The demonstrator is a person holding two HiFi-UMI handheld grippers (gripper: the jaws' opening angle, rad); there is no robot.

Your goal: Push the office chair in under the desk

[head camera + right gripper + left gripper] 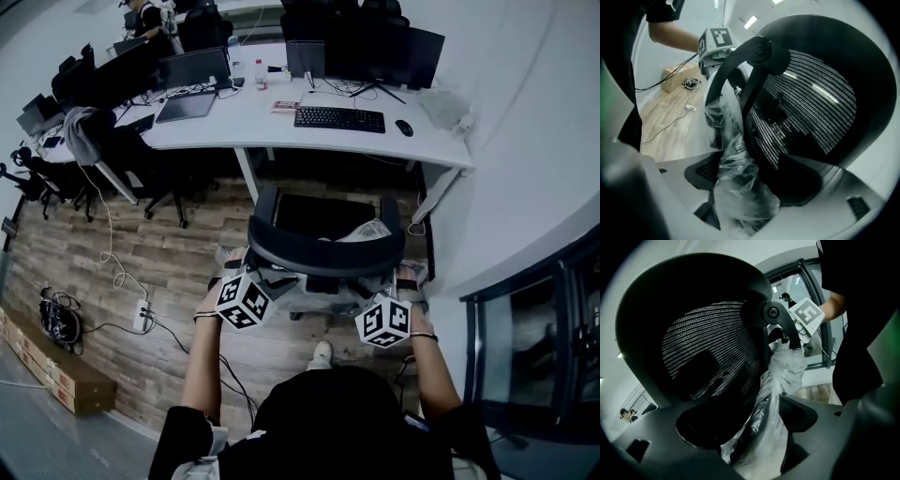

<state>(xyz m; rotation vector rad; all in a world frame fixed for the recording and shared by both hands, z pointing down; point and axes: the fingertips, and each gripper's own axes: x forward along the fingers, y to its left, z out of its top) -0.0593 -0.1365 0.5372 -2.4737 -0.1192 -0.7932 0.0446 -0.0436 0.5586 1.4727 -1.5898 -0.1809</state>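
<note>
You're at the push: left gripper (247, 277) and right gripper (388, 291) gape wide, holding nothing, behind the office chair (323, 255). Next, drive it toward twelve o'clock, under the desk (281, 127).

You wore a black short-sleeved top (323, 412), and a white shoe (322, 353) showed at twelve o'clock from it. A thin dark band (424, 336) circled your right wrist. Each gripper carried a white cube printed with black square markers: the left cube (244, 302) at ten o'clock from your torso, the right cube (382, 322) at two o'clock. The left gripper (757, 420) and right gripper (750, 178) had smooth grey bodies with dark, rounded pads (708, 423).
</note>
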